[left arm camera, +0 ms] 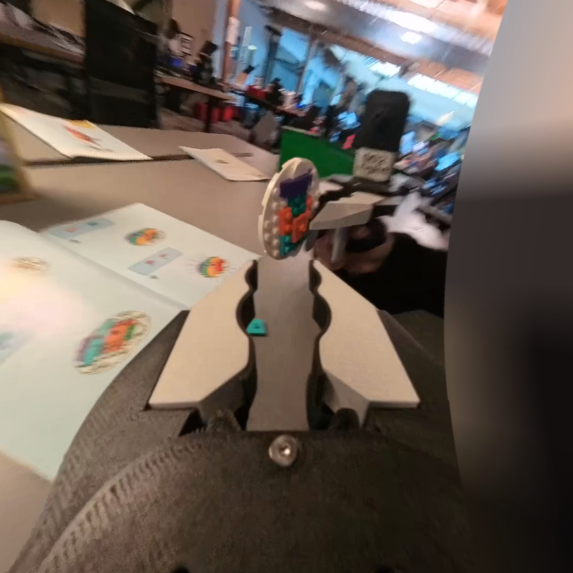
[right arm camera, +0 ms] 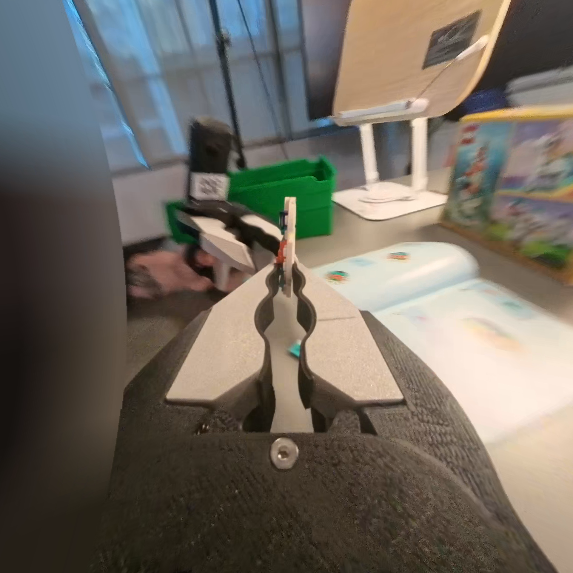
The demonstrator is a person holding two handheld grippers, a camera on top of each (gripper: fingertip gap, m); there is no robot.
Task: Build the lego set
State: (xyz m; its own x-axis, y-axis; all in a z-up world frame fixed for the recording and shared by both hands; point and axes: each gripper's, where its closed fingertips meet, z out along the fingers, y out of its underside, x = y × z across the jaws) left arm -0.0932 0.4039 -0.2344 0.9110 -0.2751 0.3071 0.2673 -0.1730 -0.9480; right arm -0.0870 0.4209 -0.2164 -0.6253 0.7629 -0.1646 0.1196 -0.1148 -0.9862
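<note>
A white oval Lego plate (left arm camera: 286, 214) carries purple, teal and orange bricks and is held on edge above the grey table. My right gripper (right arm camera: 285, 274) is shut on its lower rim; in the right wrist view the plate (right arm camera: 290, 242) shows edge-on. In the left wrist view the right gripper (left arm camera: 313, 229) comes in from the right. My left gripper (left arm camera: 283, 269) is open and empty, its tips just below and short of the plate. It also shows in the right wrist view (right arm camera: 263, 245), left of the plate. A small teal brick (left arm camera: 256, 328) (right arm camera: 294, 348) lies loose on the table.
An open instruction booklet (left arm camera: 93, 279) (right arm camera: 434, 297) lies beside the grippers. A green bin (right arm camera: 288, 192) stands behind, with a white stand (right arm camera: 387, 195) and a Lego box (right arm camera: 511, 192) to the right. Other booklets (left arm camera: 77, 136) lie farther back.
</note>
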